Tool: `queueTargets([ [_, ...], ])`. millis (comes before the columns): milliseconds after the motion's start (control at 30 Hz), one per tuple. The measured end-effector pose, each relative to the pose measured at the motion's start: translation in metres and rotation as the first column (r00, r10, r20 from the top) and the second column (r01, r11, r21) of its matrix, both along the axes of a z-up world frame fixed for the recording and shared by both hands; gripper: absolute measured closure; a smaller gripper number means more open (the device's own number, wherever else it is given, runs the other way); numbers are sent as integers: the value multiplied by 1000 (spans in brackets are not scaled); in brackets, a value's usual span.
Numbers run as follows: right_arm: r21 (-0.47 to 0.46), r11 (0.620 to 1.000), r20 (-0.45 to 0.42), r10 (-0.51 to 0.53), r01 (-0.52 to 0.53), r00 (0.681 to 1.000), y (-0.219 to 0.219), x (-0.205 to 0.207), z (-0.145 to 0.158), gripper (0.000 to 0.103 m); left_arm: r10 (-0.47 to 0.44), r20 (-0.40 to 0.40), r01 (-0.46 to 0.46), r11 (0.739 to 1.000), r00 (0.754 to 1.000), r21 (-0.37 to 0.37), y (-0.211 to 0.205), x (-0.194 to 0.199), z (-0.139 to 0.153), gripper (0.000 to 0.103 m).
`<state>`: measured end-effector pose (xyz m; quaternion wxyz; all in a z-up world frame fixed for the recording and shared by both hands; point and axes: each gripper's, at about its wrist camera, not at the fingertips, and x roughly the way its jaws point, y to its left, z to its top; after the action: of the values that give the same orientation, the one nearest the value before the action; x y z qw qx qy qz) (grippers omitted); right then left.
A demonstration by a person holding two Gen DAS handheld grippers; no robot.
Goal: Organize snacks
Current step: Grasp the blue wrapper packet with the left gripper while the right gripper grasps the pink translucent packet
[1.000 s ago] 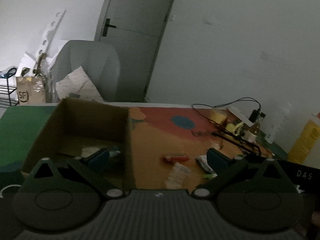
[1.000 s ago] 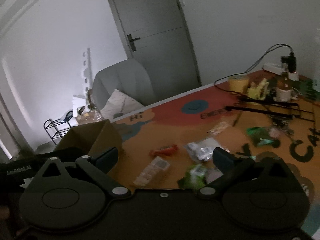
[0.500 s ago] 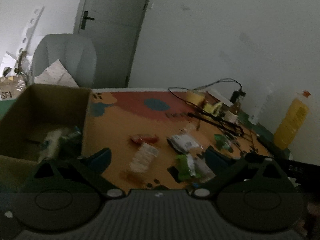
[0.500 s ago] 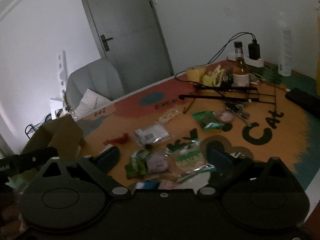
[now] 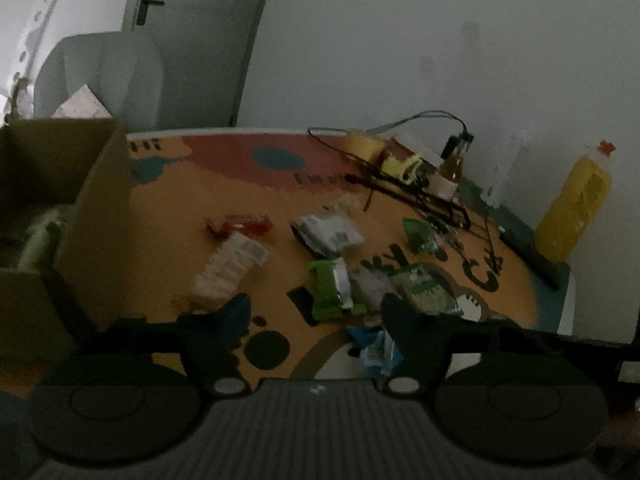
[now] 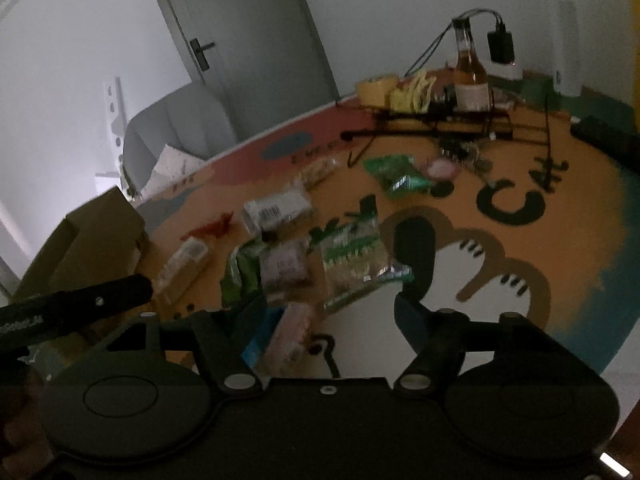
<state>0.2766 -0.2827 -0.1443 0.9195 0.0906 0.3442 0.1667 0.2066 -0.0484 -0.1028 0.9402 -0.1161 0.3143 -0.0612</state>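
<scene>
Snack packets lie scattered across the orange counter [image 5: 168, 216], beside an open cardboard box [image 5: 96, 216] at its left end. Both claws hover over the pile with jaws closing and nothing pressed between them. The left claw [image 5: 316, 312] frames a green packet [image 5: 330, 286] and a small blue packet [image 5: 374, 346]; the right claw [image 6: 336, 276] frames a pale pink packet [image 6: 284, 268] and a clear bag with green print [image 6: 352, 260]. These look light, soft and crinkly, with slick film that would likely slide or crumple under a pinch. Gripping across a flat sealed edge or the packet's middle seems safest. The long white packet [image 5: 230, 264] near the box looks stiffer and better taken across its narrow width.
</scene>
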Motion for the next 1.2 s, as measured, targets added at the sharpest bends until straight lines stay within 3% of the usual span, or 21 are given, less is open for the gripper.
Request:
queueTargets([
  [267,-7,1000,-36,29,-29,999,11,2,-15,39,-19,-38,19,1000,999,5,-9,8,-15,38],
  [400,11,999,-51,46,-45,998,10,4,-14,63,-35,-50,36,999,998,5,-16,13,-18,38],
  [600,27,998,-50,54,-53,997,3,1,-13,84,-67,-68,67,998,995,-5,-32,22,-25,38],
  [1033,-9,1000,-39,-4,4,999,-17,-3,-11,82,-116,-107,114,993,987,-24,-57,32,-45,38],
  [1100,-7,1000,-36,3,-3,999,-17,-4,-12,75,-109,-105,108,994,988,-14,-56,33,-47,44],
  [1200,-11,1000,-46,19,-19,999,-12,-3,-15,71,-115,-104,118,993,988,16,-57,32,-48,61],
])
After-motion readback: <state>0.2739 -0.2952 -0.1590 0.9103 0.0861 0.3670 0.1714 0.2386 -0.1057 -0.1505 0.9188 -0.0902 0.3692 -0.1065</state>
